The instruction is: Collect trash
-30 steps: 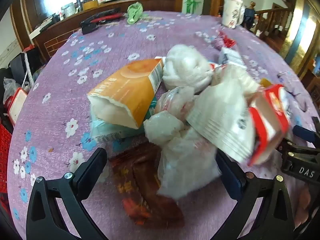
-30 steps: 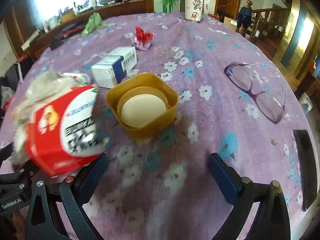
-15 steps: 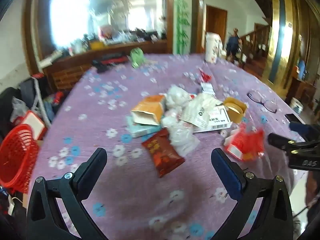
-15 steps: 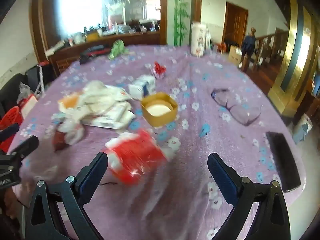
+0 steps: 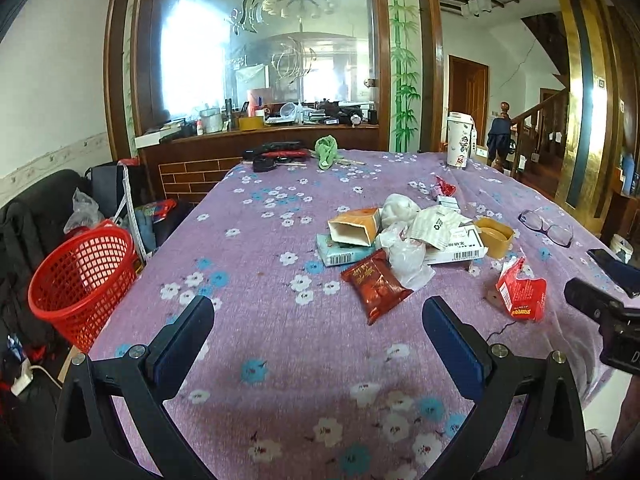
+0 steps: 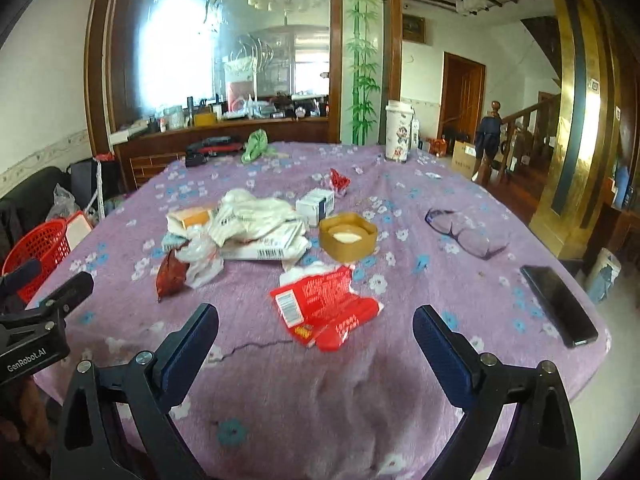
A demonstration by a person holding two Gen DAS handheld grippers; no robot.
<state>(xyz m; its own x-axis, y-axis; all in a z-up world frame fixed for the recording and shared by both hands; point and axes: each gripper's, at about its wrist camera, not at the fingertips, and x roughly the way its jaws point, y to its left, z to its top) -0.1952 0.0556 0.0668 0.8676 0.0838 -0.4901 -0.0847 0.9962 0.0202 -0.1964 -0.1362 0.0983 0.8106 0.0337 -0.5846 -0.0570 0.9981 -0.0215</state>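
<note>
Both grippers, left (image 5: 318, 326) and right (image 6: 316, 332), gaped empty. Red wrapper (image 6: 326, 308) lay near table's (image 6: 400, 380) front edge; a careless nudge risked knocking it off.

Purple floral tablecloth (image 6: 400, 380) over whole table. Glasses (image 6: 466, 233) lie open on right side; dark phone (image 6: 558, 305) flat near right edge, well apart from glasses. Tall white lidded cup (image 6: 398, 131) upright at far edge. Crumpled green cloth (image 5: 326, 151) at far side, black-and-red tool (image 5: 278, 155) just left of it. Wooden sideboard (image 5: 256, 148) behind table, cluttered top. Dark sofa (image 5: 28, 216) at left
</note>
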